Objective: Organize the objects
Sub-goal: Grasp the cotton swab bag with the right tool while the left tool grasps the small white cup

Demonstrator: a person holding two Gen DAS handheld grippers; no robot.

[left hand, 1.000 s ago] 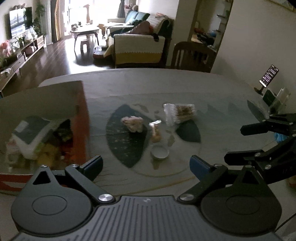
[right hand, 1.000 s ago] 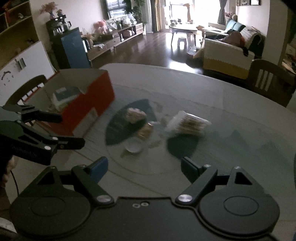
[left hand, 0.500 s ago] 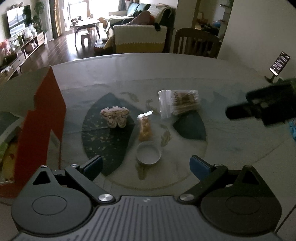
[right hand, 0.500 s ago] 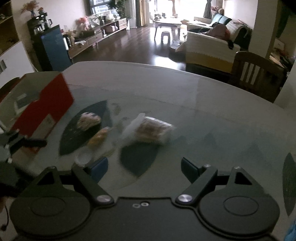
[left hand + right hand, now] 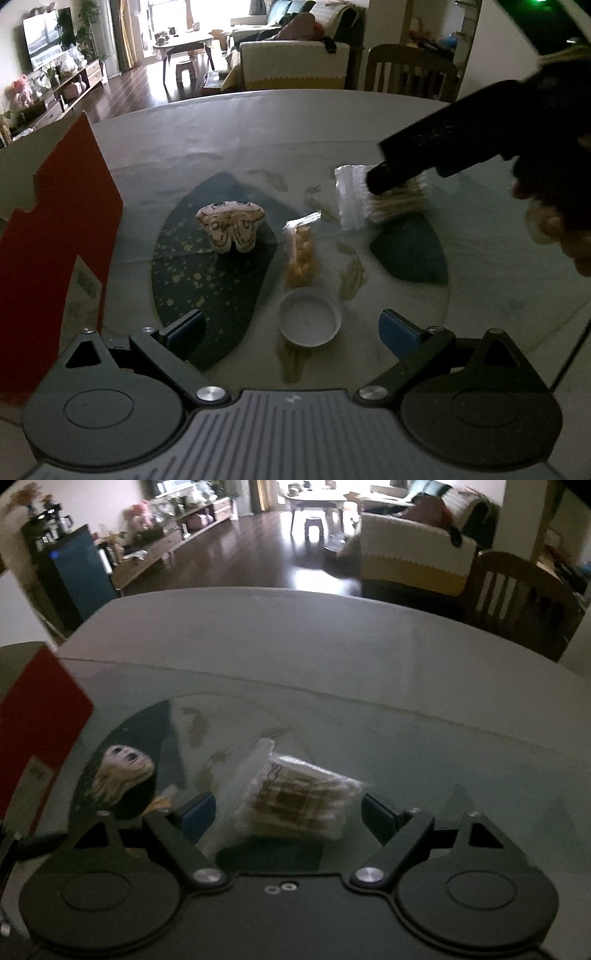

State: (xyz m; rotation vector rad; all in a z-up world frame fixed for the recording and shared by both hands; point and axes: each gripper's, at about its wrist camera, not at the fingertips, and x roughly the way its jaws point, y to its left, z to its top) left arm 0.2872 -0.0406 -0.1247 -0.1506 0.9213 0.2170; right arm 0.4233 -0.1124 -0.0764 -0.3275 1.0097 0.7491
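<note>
Swab bag (image 5: 295, 801) lies between wide-open right gripper (image 5: 288, 812) fingers, long axis crosswise, frame centre; left gripper (image 5: 291, 332) open, farther.

The left claw (image 5: 290, 328) was held low and level with its jaws spread wide. The right claw (image 5: 288, 812) reached in from the right, tilted downward, jaws likewise apart, gripped by a hand (image 5: 554, 225).
</note>
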